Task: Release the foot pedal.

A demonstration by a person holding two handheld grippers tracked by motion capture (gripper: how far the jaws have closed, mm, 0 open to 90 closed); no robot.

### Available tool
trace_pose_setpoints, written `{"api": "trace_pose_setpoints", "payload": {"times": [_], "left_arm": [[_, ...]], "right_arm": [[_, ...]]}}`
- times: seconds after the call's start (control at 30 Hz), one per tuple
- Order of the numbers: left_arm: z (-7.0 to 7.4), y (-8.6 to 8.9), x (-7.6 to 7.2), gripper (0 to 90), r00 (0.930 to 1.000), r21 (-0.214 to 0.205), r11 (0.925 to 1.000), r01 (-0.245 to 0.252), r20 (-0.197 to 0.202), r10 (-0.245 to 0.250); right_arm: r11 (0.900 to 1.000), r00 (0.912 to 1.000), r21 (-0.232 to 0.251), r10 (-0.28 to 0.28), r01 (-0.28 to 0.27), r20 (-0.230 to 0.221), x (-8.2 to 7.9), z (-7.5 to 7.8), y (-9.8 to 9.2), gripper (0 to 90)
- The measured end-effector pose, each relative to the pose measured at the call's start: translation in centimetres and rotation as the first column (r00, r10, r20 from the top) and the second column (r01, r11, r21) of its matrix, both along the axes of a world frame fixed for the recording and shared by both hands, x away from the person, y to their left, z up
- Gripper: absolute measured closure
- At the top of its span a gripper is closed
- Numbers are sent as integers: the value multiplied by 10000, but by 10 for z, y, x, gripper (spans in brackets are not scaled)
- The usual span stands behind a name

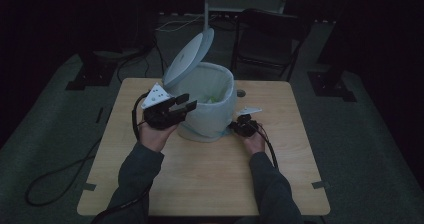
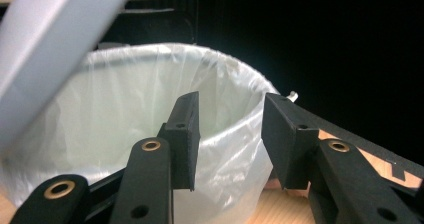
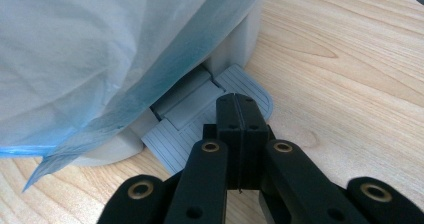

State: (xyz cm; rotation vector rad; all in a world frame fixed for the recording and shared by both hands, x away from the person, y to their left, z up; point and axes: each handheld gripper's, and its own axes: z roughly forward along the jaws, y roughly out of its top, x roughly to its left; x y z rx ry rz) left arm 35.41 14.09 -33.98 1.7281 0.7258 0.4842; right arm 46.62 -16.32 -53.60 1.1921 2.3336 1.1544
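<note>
table [image 1: 200,184]: light wood | on it: lined pedal bin [image 1: 212,109], possibly centred

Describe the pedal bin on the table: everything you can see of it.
The pedal bin is a small, round, pale grey bin that looks plastic, standing upright toward the far middle of the wooden table. Its round lid is tipped up and open at the far left. A thin translucent liner bag is folded over the rim and hangs down the outside. At the base a ribbed grey pedal sticks out; the shut right gripper rests on it. The open left gripper sits by the rim.
</note>
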Motion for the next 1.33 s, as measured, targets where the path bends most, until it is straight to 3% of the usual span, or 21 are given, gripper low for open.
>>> {"api": "trace_pose_setpoints", "payload": {"times": [0.63, 0.9, 1.1, 1.23, 1.3, 1.33], "left_arm": [[-40, 10, -3, 578, 9960, 93, 9995, 318, -841, -309], [-49, 14, -6, 578, 9943, 20, 9996, 297, -1023, -293], [-56, 19, -9, 578, 9933, 13, 9998, 212, -1137, -209], [-67, 27, -14, 573, 9914, 51, 10000, 54, -1310, -47], [-73, 32, -14, 572, 9896, 75, 9999, -68, -1434, 78], [-77, 35, -15, 571, 9879, 47, 9999, -165, -1539, 171]], "right_arm": [[9998, 9997, 185, -108, 112, -209, 1, 3, -1, 900], [9997, 9999, 196, -140, 142, -95, -1, 9, -4, 900], [9981, 9979, 303, -554, 544, 340, -4, 23, -18, 900], [9921, 9917, -208, -1225, 1234, 399, -6, 26, -37, 900], [9839, 9862, -708, -1623, 1643, 333, -7, 22, -46, 893], [9793, 9828, -853, -1807, 1834, 382, -8, 20, -49, 813]]}}
